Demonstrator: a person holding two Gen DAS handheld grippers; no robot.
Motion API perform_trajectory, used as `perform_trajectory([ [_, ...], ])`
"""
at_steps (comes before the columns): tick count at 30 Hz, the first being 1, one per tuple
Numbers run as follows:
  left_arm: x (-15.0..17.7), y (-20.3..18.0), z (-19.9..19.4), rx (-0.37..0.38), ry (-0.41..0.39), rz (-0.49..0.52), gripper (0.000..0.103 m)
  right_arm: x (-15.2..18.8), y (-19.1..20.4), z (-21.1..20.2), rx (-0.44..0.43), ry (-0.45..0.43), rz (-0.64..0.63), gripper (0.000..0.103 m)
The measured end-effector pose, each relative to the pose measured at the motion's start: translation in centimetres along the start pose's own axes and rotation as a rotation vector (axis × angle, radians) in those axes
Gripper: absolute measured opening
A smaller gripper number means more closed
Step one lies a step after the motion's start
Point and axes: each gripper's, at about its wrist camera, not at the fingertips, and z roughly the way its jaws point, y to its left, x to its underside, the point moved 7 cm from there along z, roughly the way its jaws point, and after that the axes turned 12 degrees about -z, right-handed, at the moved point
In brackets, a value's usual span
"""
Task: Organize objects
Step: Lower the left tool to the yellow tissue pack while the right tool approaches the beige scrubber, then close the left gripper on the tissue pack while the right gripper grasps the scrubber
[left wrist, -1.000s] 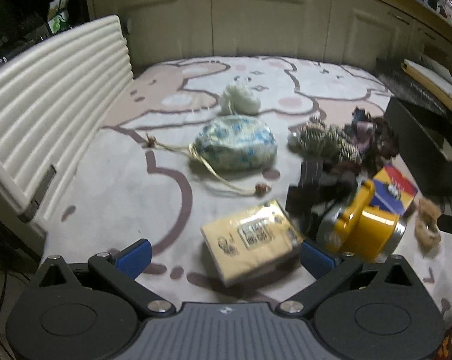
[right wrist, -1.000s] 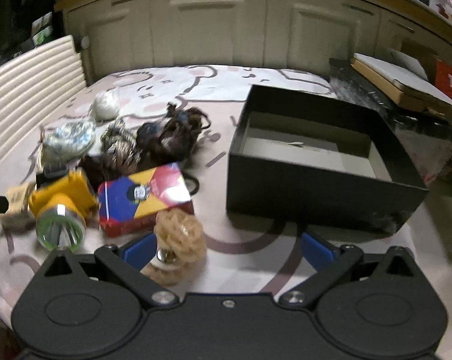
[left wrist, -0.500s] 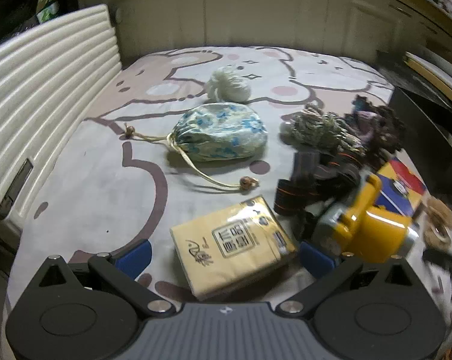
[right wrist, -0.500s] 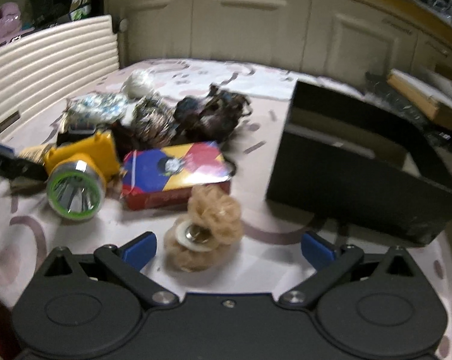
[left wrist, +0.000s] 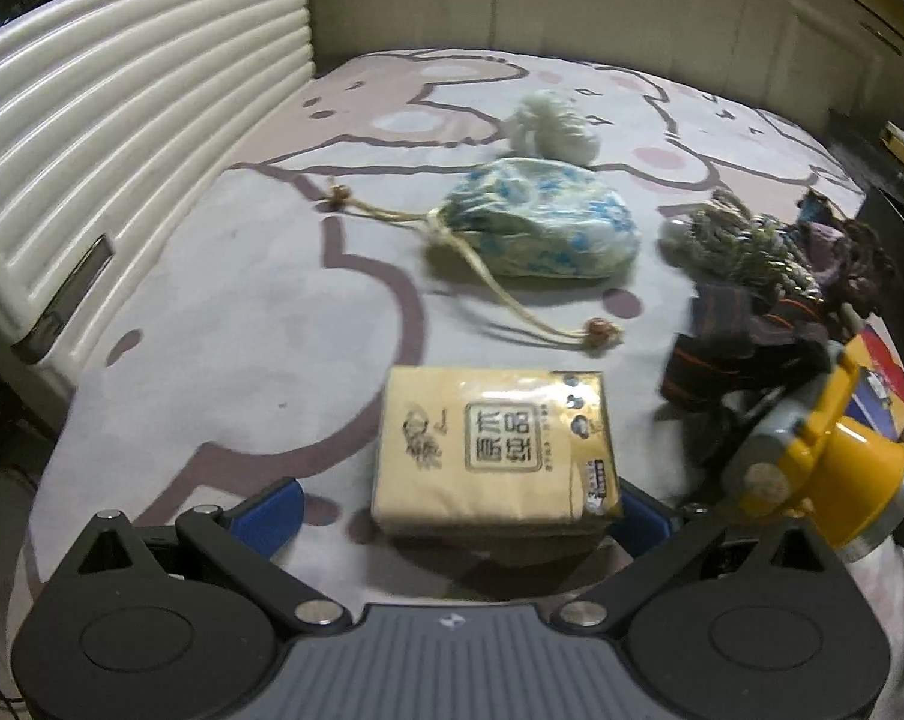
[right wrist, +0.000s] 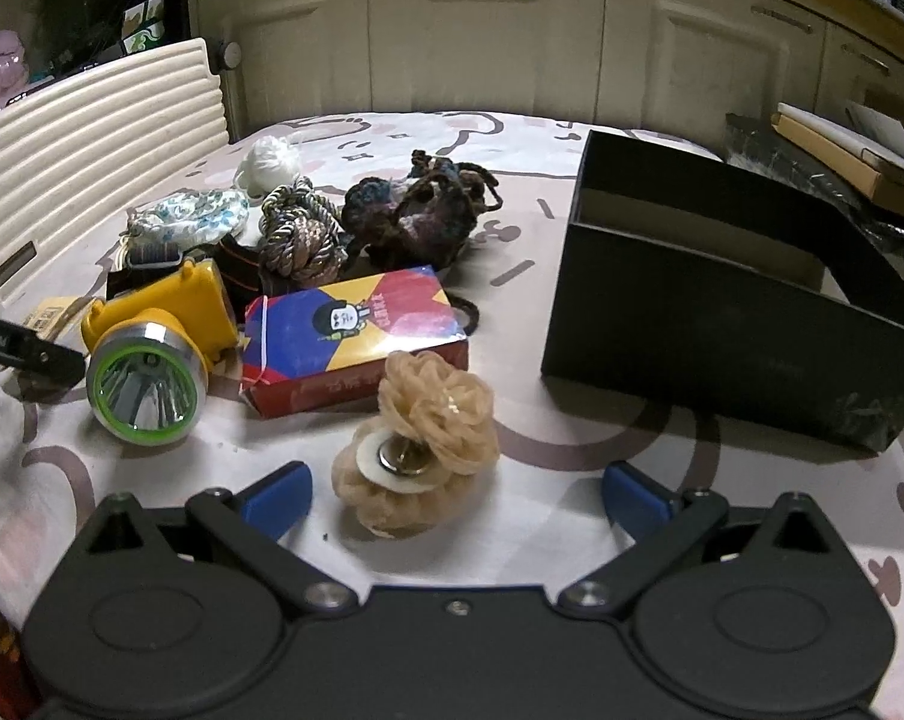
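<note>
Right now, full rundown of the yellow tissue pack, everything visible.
The tissue pack is a soft rectangular brick in glossy pale-yellow plastic wrap, printed with a brown boxed label of Chinese characters and a small cartoon figure. It looks sealed and lies flat, label up, on the cartoon-print cloth. It sits between the open fingers of the left gripper; contact with the right finger is unclear. The drawstring pouch lies beyond it, the yellow headlamp to its right, apart.

Landmark: card box [right wrist: 353, 333], laid flat on the tabletop [right wrist: 548, 138]. Headlamp [right wrist: 152, 354] placed just left of it. Flower clip [right wrist: 422, 438] set directly before it, touching. Rope bundle [right wrist: 299, 234] and yarn tangle [right wrist: 416, 210] found behind it. Open box [right wrist: 734, 324] stands right, apart. Tissue pack [left wrist: 494, 450] lies left, beyond the headlamp.
</note>
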Motion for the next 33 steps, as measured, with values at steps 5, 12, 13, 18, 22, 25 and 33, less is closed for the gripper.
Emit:
perform_trajectory([
  [5, 0.2, 0.6, -0.1, 0.026, -0.022, 0.019, 0.103, -0.7, 0.0, -0.4, 0.003, -0.024, 0.017, 0.076],
  [12, 0.2, 0.6, -0.1, 0.041, -0.026, 0.032, 0.103, -1.5, 0.4, -0.8, -0.045, -0.033, 0.034, 0.040],
  [13, 0.2, 0.7, -0.1, 0.047, -0.019, 0.037, 0.103, -1.6, 0.5, -0.9, -0.045, -0.039, 0.030, 0.038],
  [18, -0.6, 0.8, -0.8, 0.069, -0.055, 0.034, 0.101, -1.9, 0.9, -1.5, -0.060, -0.060, -0.001, 0.035],
  [22, -1.6, 0.6, -0.9, 0.107, -0.048, 0.024, 0.097, -2.0, 1.2, -1.7, -0.072, -0.065, -0.016, 0.035],
  [25, -2.0, 0.6, -0.9, 0.120, -0.041, 0.009, 0.098, -1.9, 1.2, -1.7, -0.077, -0.061, -0.014, 0.035],
  [33, -2.6, 0.4, 0.2, 0.115, 0.055, -0.011, 0.082, -2.0, 0.9, -2.1, -0.077, -0.063, -0.012, 0.035],
])
